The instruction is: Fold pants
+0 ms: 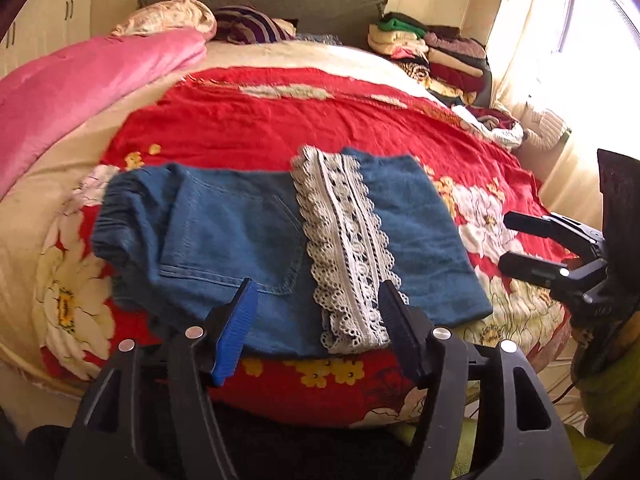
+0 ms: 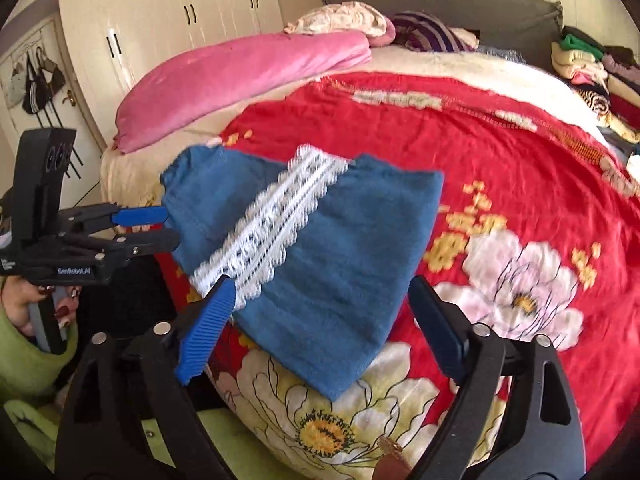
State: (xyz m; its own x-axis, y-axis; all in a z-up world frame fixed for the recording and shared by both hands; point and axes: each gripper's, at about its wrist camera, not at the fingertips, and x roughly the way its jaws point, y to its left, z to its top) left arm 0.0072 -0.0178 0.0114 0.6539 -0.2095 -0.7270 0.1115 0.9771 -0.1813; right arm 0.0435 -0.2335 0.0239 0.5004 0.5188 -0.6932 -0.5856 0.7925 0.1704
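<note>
Blue denim pants point(image 1: 240, 236) lie folded flat on the red flowered bedspread point(image 1: 260, 128), with a white lace hem band point(image 1: 348, 248) across the top. My left gripper point(image 1: 316, 292) is open, just above the near edge of the pants, holding nothing. My right gripper point(image 2: 320, 292) is open over the near right part of the pants point(image 2: 340, 264), holding nothing. The lace band also shows in the right wrist view point(image 2: 264, 232). Each gripper appears in the other's view: the right one point(image 1: 508, 240) beside the pants' right edge, the left one point(image 2: 168, 226) at their left edge.
A pink quilt point(image 1: 88, 76) lies along the bed's left side. Pillows point(image 1: 168, 16) and a grey headboard point(image 1: 312, 0) are at the far end. Stacked folded clothes point(image 1: 432, 52) sit at the far right corner. A white wardrobe point(image 2: 168, 20) stands left; a curtained window point(image 1: 560, 40) is right.
</note>
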